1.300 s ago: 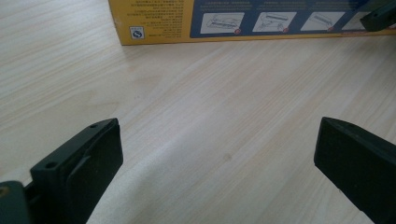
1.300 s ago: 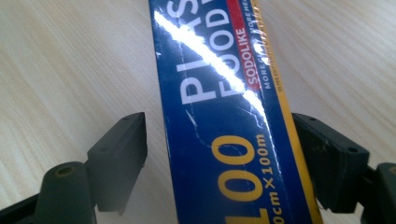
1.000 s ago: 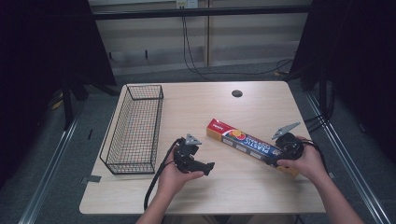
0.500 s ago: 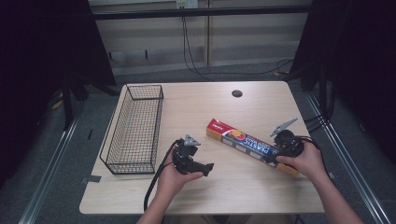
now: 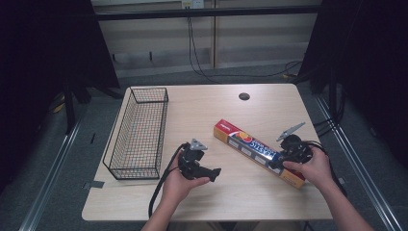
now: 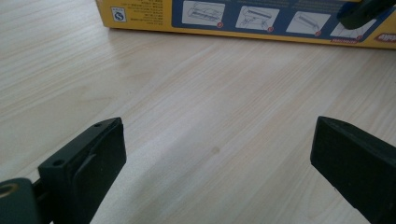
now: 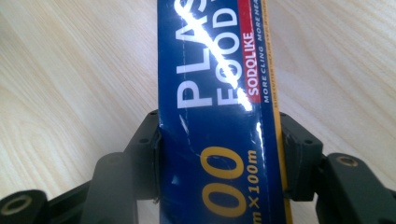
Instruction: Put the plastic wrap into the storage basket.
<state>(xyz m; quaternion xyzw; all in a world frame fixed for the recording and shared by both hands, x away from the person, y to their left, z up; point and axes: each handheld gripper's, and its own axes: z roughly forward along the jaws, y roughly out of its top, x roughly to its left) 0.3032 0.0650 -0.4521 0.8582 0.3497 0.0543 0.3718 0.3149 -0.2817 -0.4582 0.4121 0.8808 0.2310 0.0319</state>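
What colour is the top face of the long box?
Dark blue with white lettering on the box; clearest in the right gripper view.

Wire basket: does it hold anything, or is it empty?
Empty. Through the wire basket, the high view shows just bare mesh and the table beneath.

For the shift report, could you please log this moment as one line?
right gripper: fingers just closed on plastic wrap box | left gripper: open, nothing between fingers | box: flat on table | wire basket: nothing inside

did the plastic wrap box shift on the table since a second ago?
No. The plastic wrap box lies at the same spot and angle relative to the wire basket; the right gripper has just closed on it.
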